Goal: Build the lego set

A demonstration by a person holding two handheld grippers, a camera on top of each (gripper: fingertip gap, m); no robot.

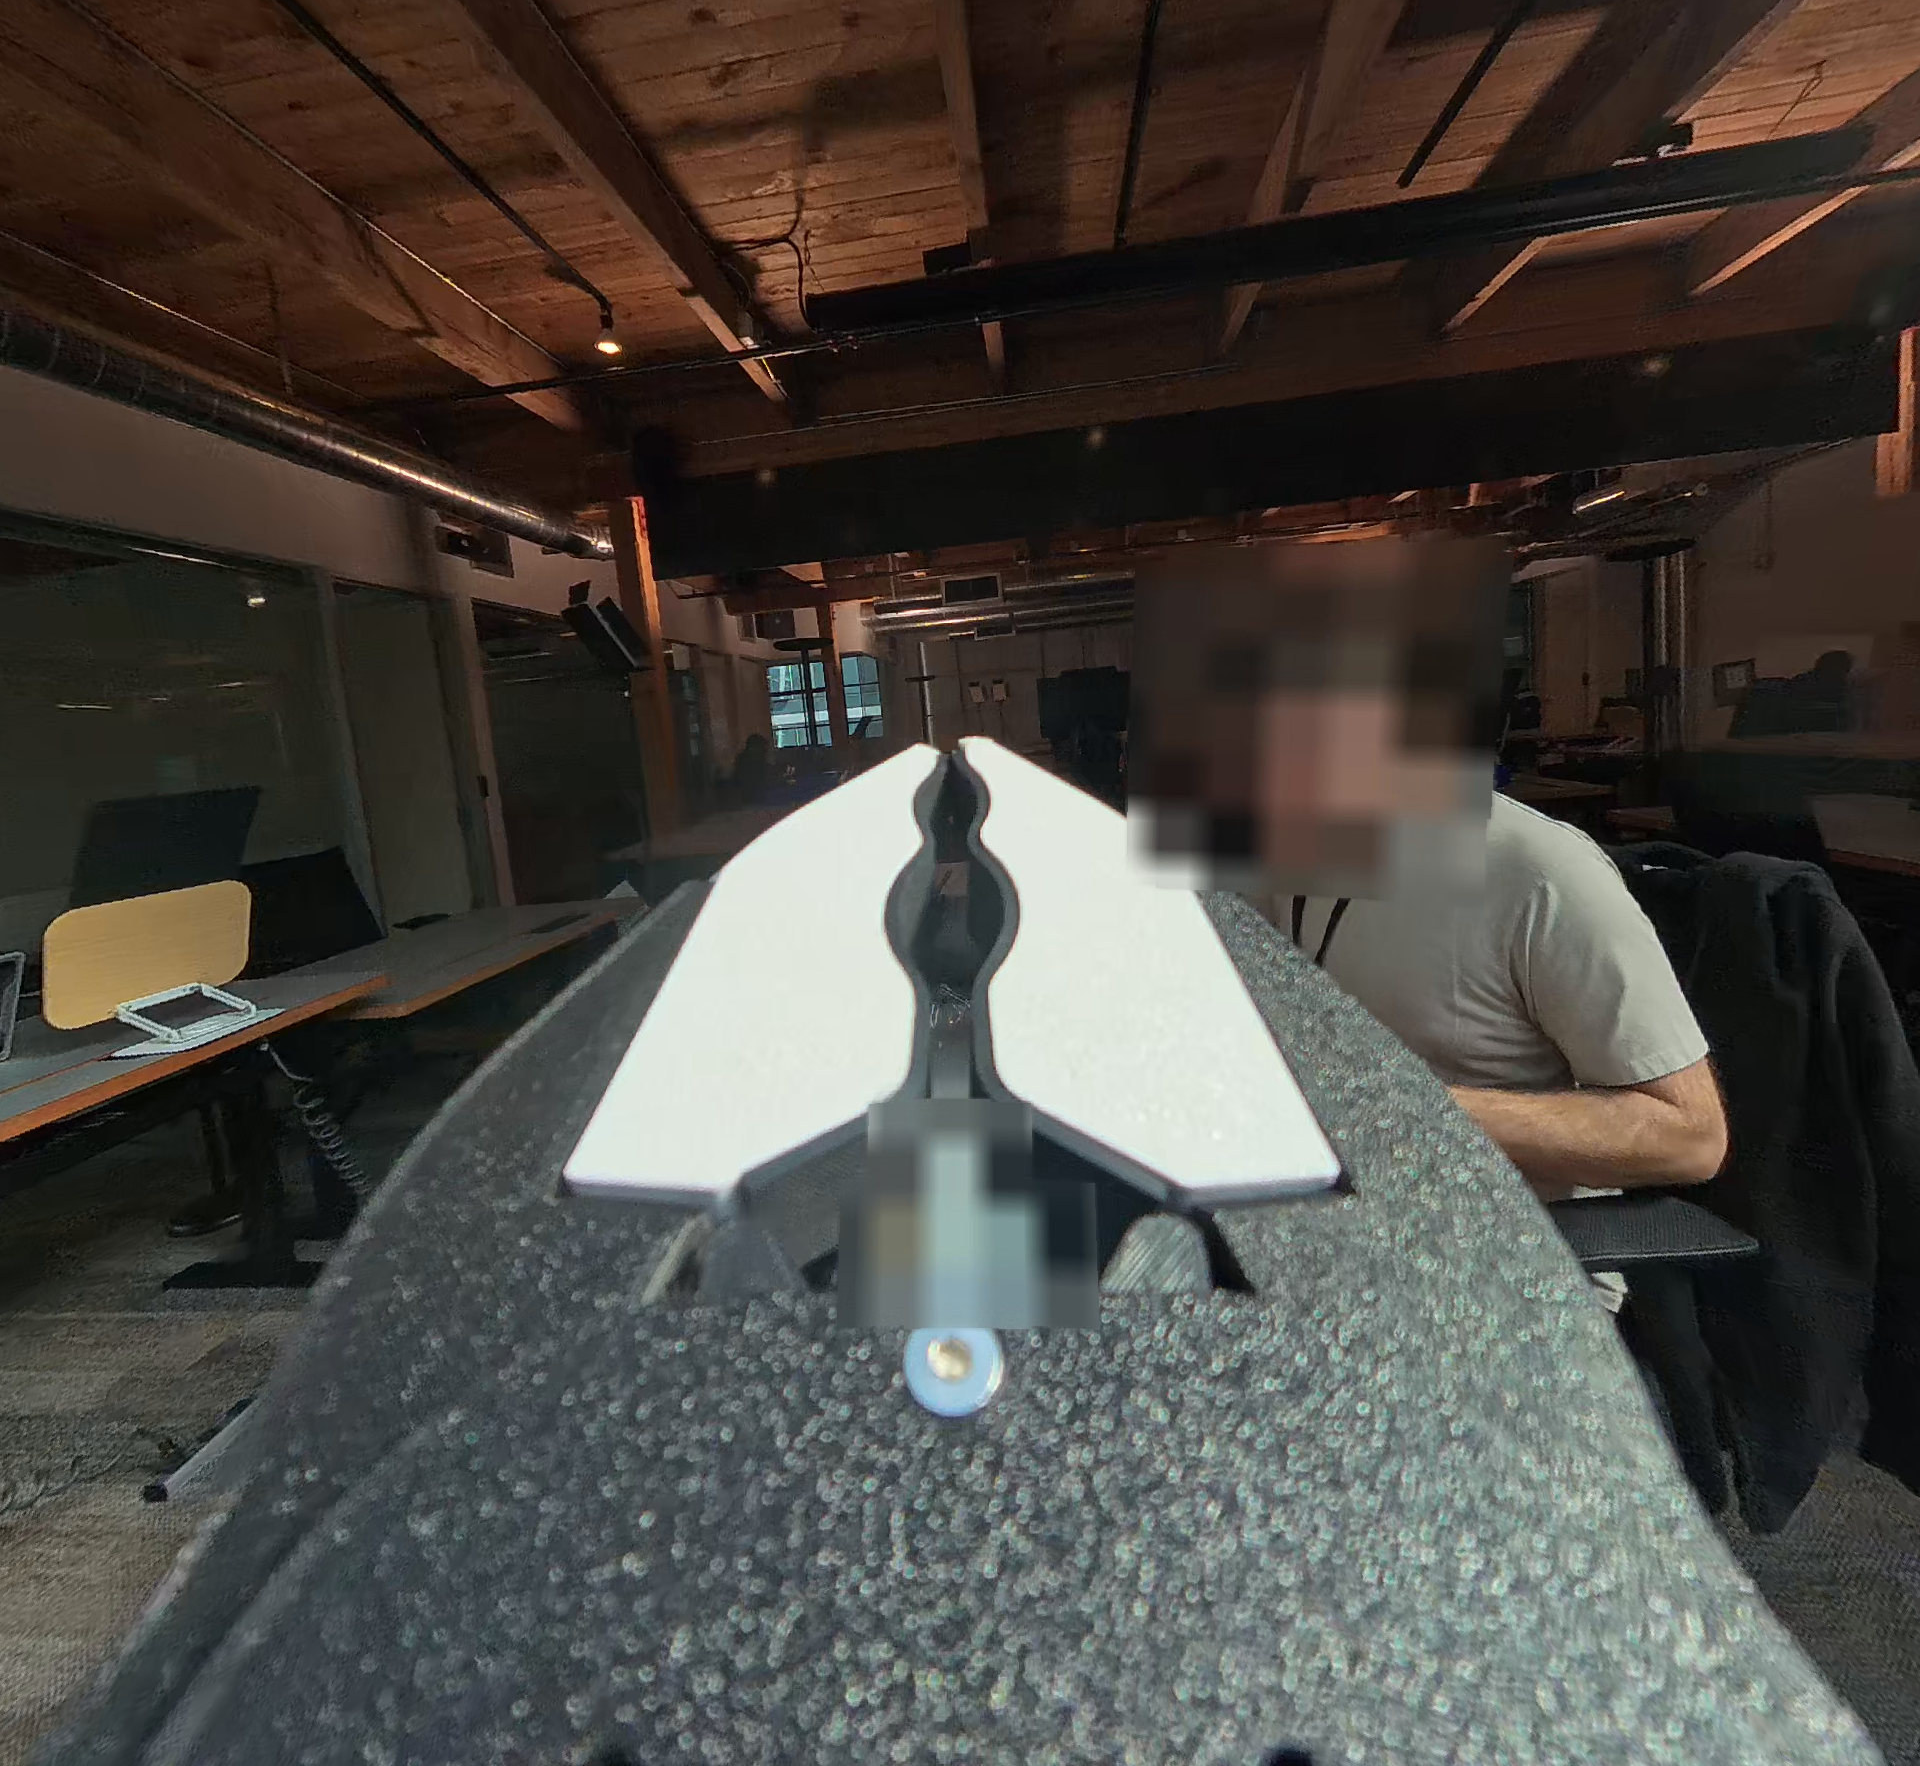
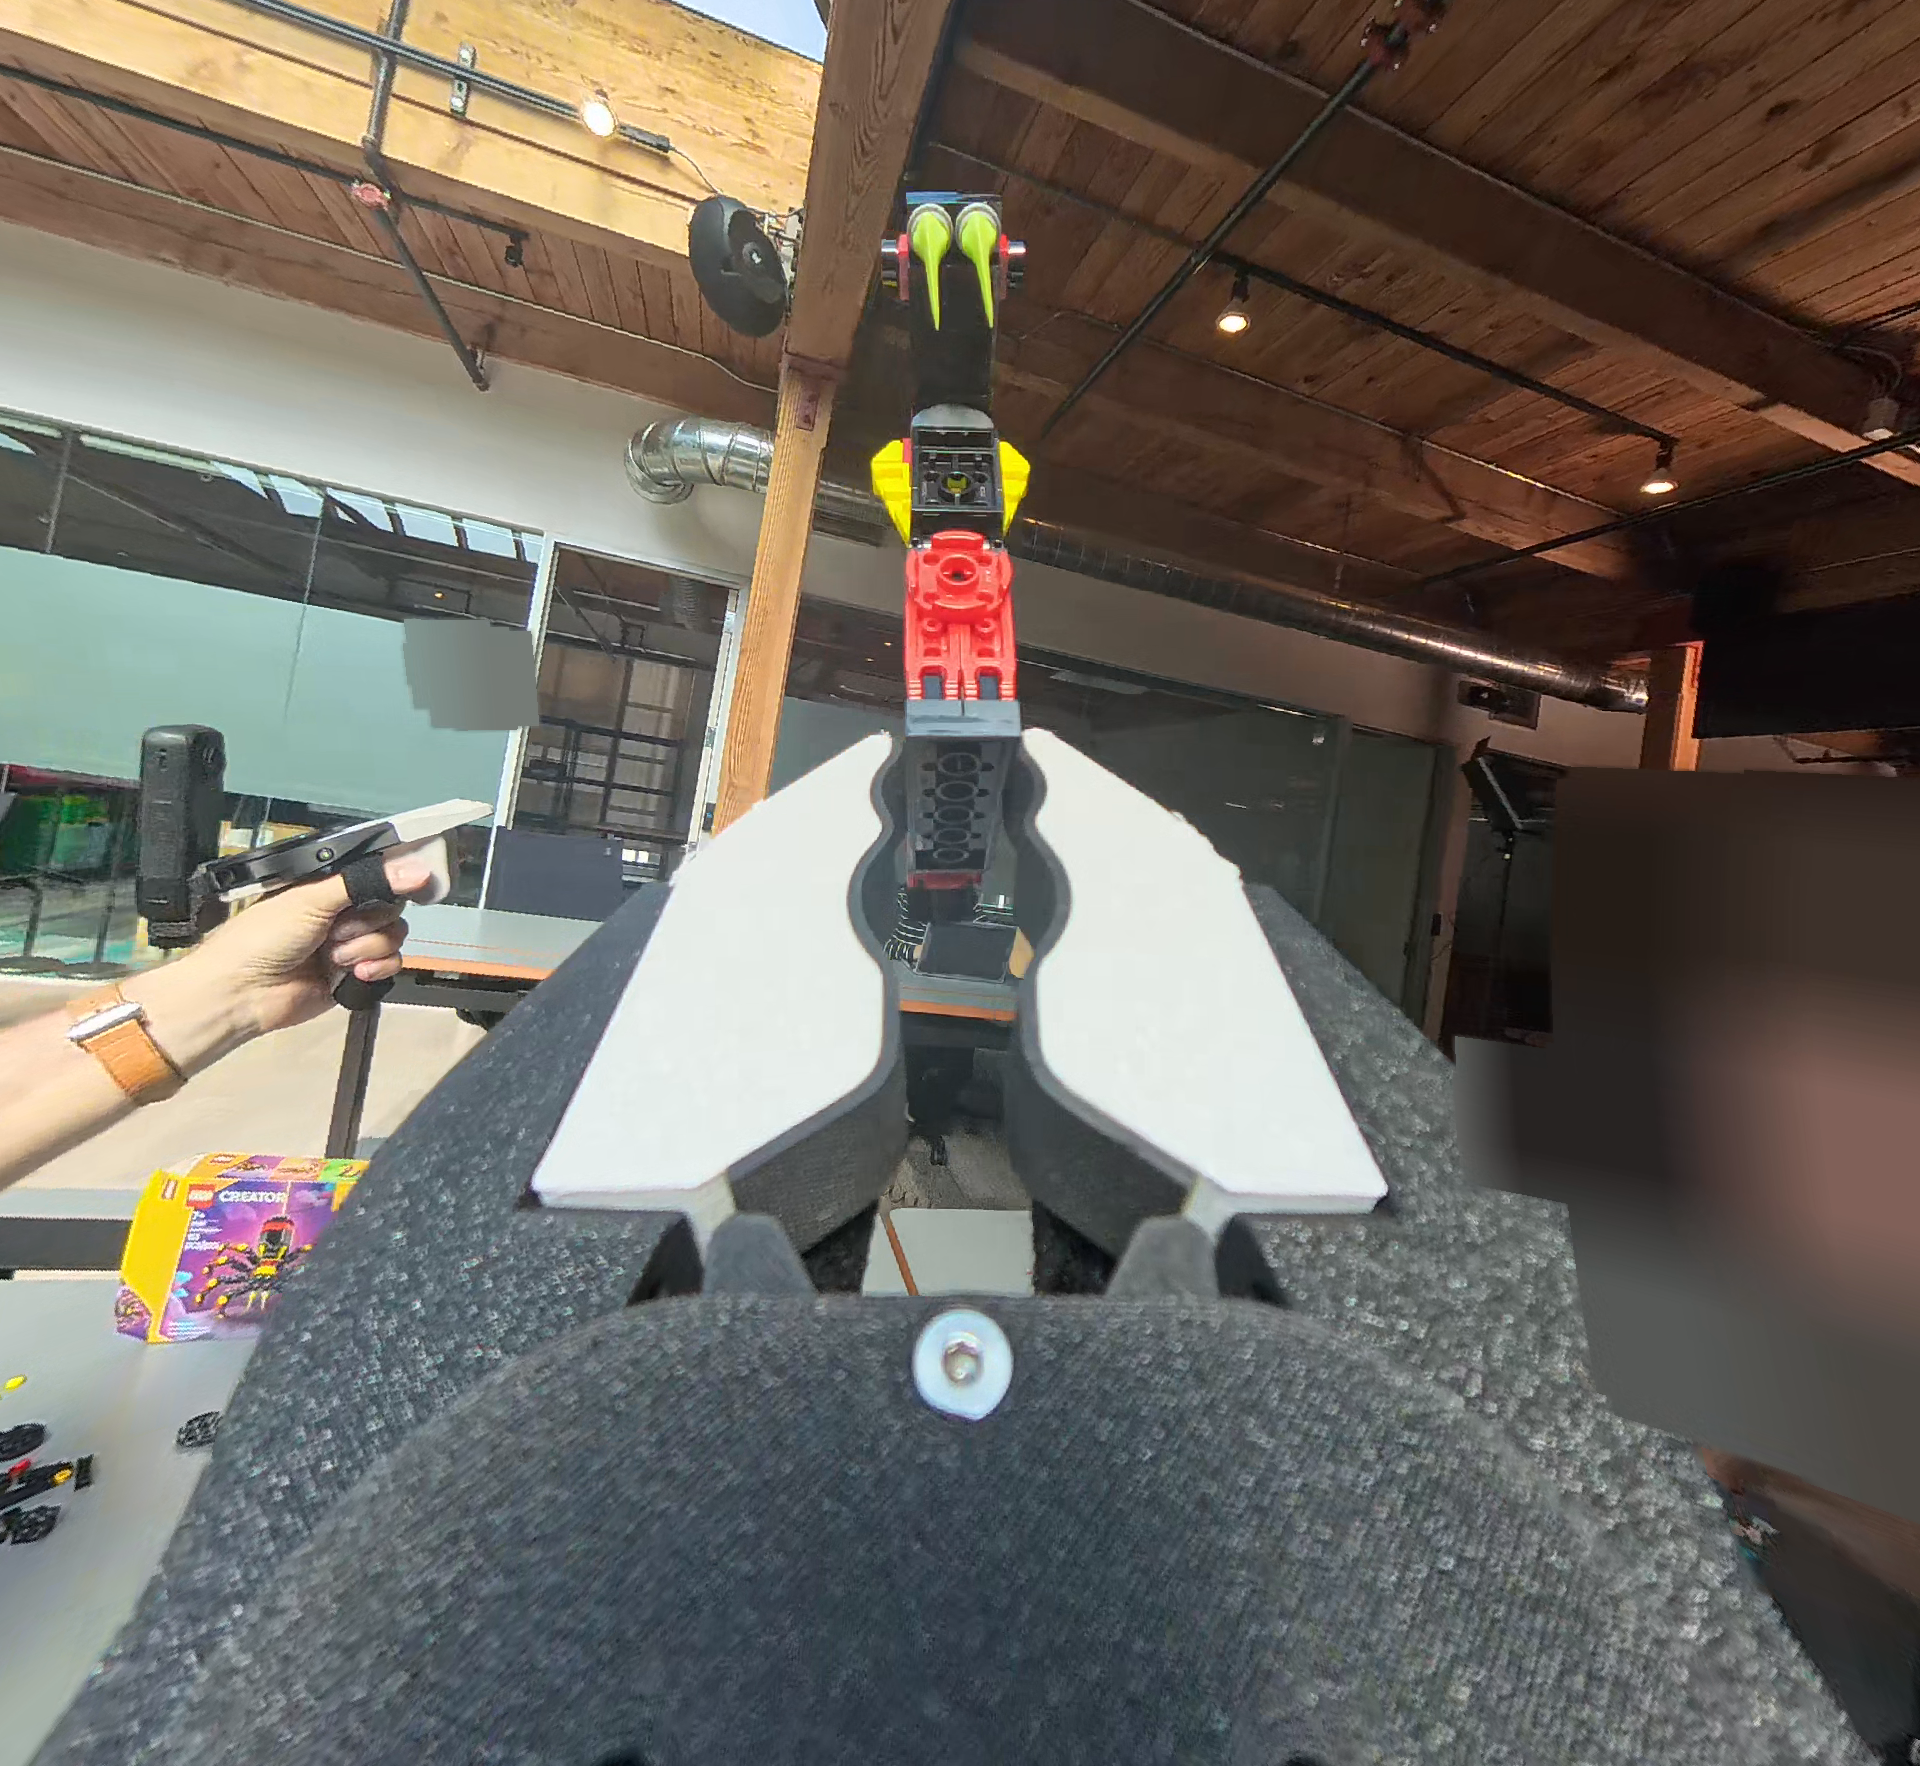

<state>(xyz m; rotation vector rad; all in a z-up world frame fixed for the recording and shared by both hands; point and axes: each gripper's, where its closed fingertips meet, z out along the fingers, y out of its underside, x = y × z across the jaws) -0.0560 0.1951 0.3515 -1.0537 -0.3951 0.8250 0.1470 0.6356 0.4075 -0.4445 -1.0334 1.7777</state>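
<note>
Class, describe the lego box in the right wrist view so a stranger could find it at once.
Start at the pale table in the lower left corner of the right wrist view, below the person's outstretched hand. The lego box stands at its far end, yellow and purple with a spider pictured on it. The loose lego pieces nearer the camera are small and mostly black.

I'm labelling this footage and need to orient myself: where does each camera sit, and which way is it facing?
Left wrist view: sits on the left gripper, tilted up across the office toward the ceiling beams and a seated person; its white fingers are closed, empty.
Right wrist view: sits on the right gripper, tilted up at the ceiling; fingers clamp a black-red-yellow lego assembly. The left hand and a lego box show at left.
Shared: the left gripper and wooden ceiling.
</note>
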